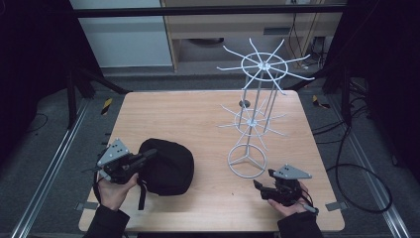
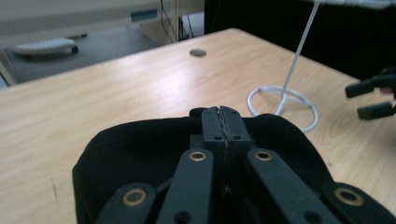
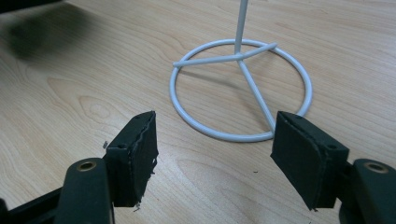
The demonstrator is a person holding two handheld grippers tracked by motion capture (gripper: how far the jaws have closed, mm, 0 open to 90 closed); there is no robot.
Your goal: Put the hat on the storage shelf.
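From the high view, a light wooden table (image 1: 198, 119) carries a black cap (image 1: 168, 166) at its near left and a white wire rack (image 1: 252, 114) at its right, the two well apart. The rack stands upright on a ring base with a thin pole and two tiers of radiating spokes, the upper tier wider than the lower. The left gripper (image 1: 148, 154), held in the person's left hand (image 1: 116, 191), lies over the left side of the cap with its grey plate tilted up. The right gripper (image 1: 262, 189), held in the right hand (image 1: 292, 203), sits low near the table's front edge, just in front of the rack's ring base and apart from it. A small dark disc (image 1: 244, 103) lies on the table behind the rack. In the left gripper view, the left gripper (image 2: 223, 120) has its jaws pressed together with no gap, resting over the top of the cap (image 2: 140, 158); whether any cloth is pinched between them I cannot tell. Beyond the cap the rack's ring base (image 2: 282, 105) and slanting pole show, and the other gripper's two black jaws enter at the right edge. In the right gripper view, the right gripper (image 3: 215, 149) is spread wide with bare wood between its pads, nothing held, and the ring base (image 3: 240, 88) with its three inner struts lies just ahead of the jaws.
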